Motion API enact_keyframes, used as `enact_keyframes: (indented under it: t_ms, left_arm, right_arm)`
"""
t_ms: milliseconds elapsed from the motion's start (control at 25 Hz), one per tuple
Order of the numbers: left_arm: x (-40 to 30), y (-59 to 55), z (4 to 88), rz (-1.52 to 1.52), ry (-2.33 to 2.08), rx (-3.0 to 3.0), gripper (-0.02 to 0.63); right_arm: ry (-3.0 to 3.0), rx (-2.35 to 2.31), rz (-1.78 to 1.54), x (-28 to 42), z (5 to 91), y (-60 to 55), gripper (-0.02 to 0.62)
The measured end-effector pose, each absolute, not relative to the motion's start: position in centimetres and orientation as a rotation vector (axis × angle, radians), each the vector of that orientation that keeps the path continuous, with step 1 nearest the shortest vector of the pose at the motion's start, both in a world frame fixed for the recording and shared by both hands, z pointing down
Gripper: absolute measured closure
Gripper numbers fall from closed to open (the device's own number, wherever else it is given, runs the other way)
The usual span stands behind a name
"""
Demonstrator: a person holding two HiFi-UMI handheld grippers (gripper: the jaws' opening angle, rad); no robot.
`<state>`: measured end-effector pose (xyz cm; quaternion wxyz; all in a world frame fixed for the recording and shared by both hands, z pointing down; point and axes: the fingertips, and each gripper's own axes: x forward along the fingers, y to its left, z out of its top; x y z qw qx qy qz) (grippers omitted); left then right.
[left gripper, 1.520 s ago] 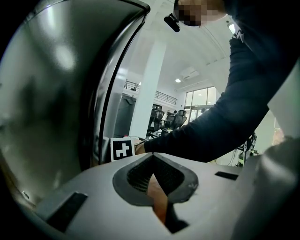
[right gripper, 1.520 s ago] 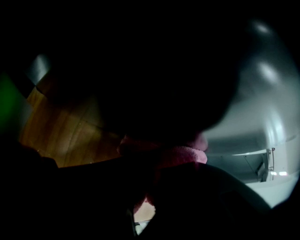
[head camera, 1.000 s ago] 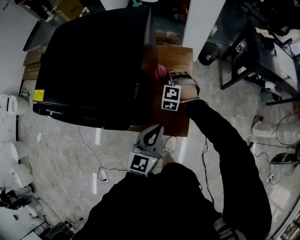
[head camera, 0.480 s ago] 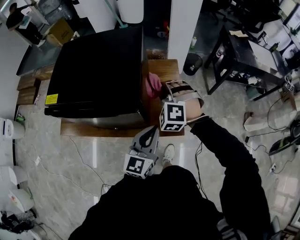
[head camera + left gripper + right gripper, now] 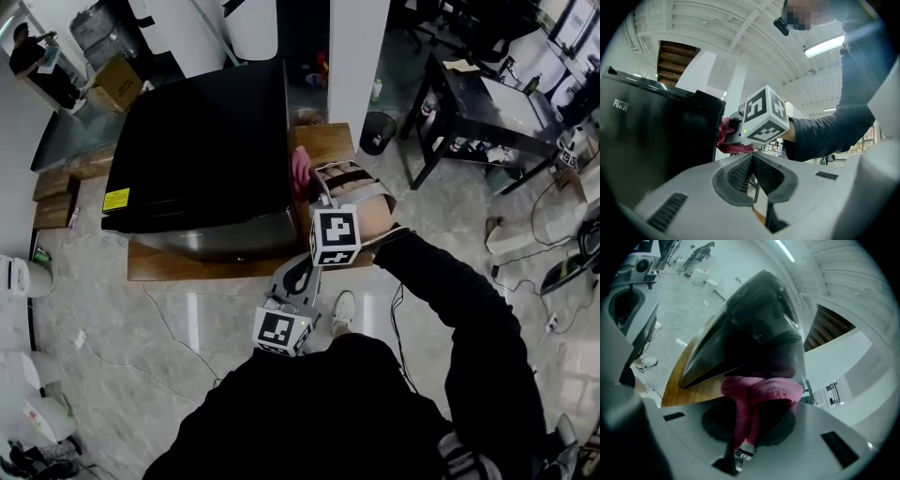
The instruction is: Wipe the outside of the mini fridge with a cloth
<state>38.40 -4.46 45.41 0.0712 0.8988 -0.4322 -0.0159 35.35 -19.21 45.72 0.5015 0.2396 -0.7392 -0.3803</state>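
The black mini fridge point(image 5: 202, 155) stands on a low wooden table point(image 5: 155, 262). A pink cloth point(image 5: 301, 169) is pressed against the fridge's right side wall, and my right gripper point(image 5: 309, 183) is shut on it. In the right gripper view the cloth point(image 5: 759, 394) bunches between the jaws against the dark fridge wall point(image 5: 754, 333). My left gripper point(image 5: 300, 278) hangs below the table's front edge, jaws closed together with nothing in them. The left gripper view shows the fridge front point(image 5: 651, 140), the cloth point(image 5: 726, 138) and the right gripper's marker cube point(image 5: 765, 117).
A white pillar point(image 5: 354, 56) rises just behind the table's right end. A black bin point(image 5: 378, 131) and a dark desk point(image 5: 478, 112) stand to the right. Cardboard boxes point(image 5: 117, 82) lie at the back left. Cables run over the tiled floor point(image 5: 169, 328).
The right gripper with the cloth has slid along the fridge's right side. The head view has shifted back, showing more of the fridge front. The left gripper stays low by the body.
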Motion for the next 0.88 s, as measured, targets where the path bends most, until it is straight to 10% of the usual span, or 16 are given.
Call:
enact_keyframes:
  t_ms: [880]
  left_arm:
    - [37.5,-8.4,57.4,0.120,-1.331,2.508,0.600]
  right_arm:
    - [-1.752,0.431,-0.863,35.4,61.4,-23.4,0.534]
